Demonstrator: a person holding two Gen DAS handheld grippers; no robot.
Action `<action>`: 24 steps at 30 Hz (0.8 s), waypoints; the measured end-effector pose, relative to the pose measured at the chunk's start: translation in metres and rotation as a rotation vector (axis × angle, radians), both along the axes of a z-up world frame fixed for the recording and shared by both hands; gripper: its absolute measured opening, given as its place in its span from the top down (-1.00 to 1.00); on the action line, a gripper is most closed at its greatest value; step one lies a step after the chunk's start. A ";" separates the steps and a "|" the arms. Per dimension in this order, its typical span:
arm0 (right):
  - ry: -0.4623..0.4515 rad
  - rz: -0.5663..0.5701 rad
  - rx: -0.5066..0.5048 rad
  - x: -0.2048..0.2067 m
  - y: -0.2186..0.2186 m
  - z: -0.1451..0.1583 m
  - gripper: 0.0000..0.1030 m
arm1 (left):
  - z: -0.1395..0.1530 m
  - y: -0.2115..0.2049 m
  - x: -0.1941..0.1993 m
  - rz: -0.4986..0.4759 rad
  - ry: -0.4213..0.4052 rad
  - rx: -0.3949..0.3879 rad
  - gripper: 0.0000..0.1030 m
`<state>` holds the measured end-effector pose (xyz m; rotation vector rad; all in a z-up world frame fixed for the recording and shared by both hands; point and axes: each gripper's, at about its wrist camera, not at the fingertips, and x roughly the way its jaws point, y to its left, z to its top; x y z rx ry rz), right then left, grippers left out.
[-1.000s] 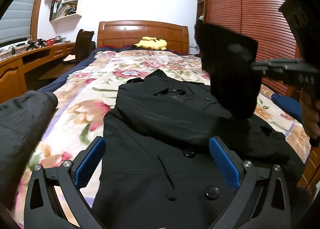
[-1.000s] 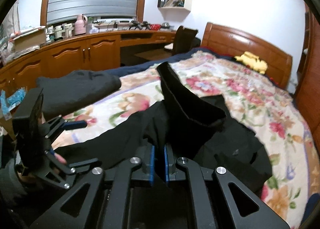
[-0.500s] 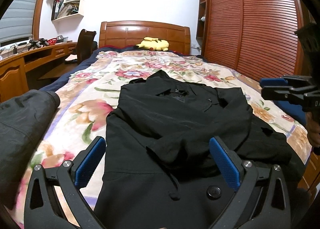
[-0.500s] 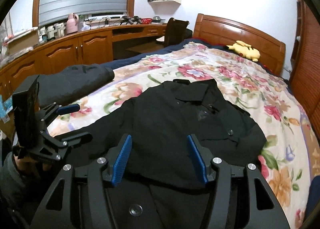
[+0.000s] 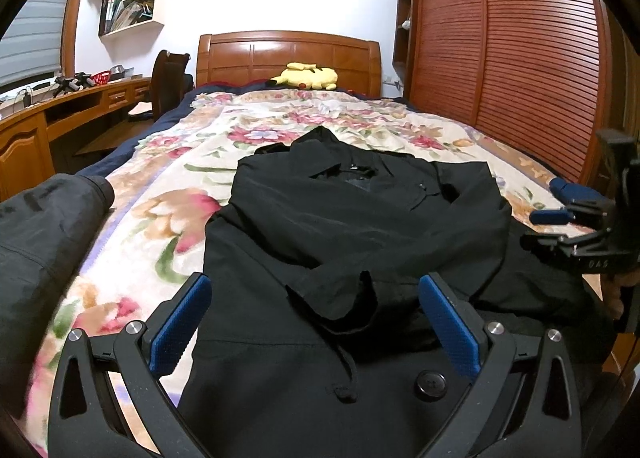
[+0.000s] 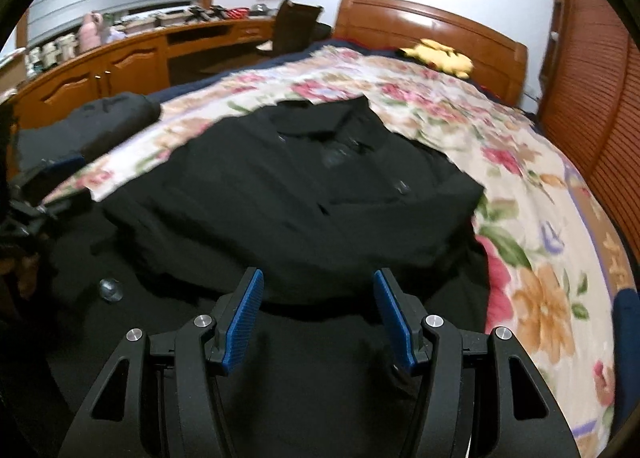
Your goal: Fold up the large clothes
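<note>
While one black coat [image 5: 360, 225] lies spread on the floral bed [image 5: 168, 193], collar toward the far headboard [image 5: 288, 57], two claws hang over its near hem. The left claw [image 5: 316, 322] is released, nothing between its two blue pads. The right claw [image 6: 316, 318] is likewise released and empty. One yellow plush [image 5: 308, 75] rests far off; one dark garment [image 5: 44, 225] lies left.

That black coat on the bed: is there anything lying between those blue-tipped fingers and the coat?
Nothing visible. The black coat lies spread on the floral bedspread, and both the left gripper and the right gripper hover open right over its fabric. The other dark garment sits off to the side.
</note>
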<state>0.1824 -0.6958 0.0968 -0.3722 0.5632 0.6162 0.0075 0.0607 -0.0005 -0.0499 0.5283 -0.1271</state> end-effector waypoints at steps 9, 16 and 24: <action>0.047 -0.108 -0.029 0.008 -0.010 -0.019 -0.15 | -0.007 -0.009 0.006 -0.008 0.023 0.023 -1.00; 0.073 -0.108 0.004 0.000 -0.003 -0.035 -0.15 | -0.005 -0.010 0.014 -0.041 0.072 0.028 -1.00; 0.061 -0.105 0.030 -0.006 0.002 -0.044 -0.16 | 0.015 0.000 0.037 -0.048 0.104 0.048 -0.89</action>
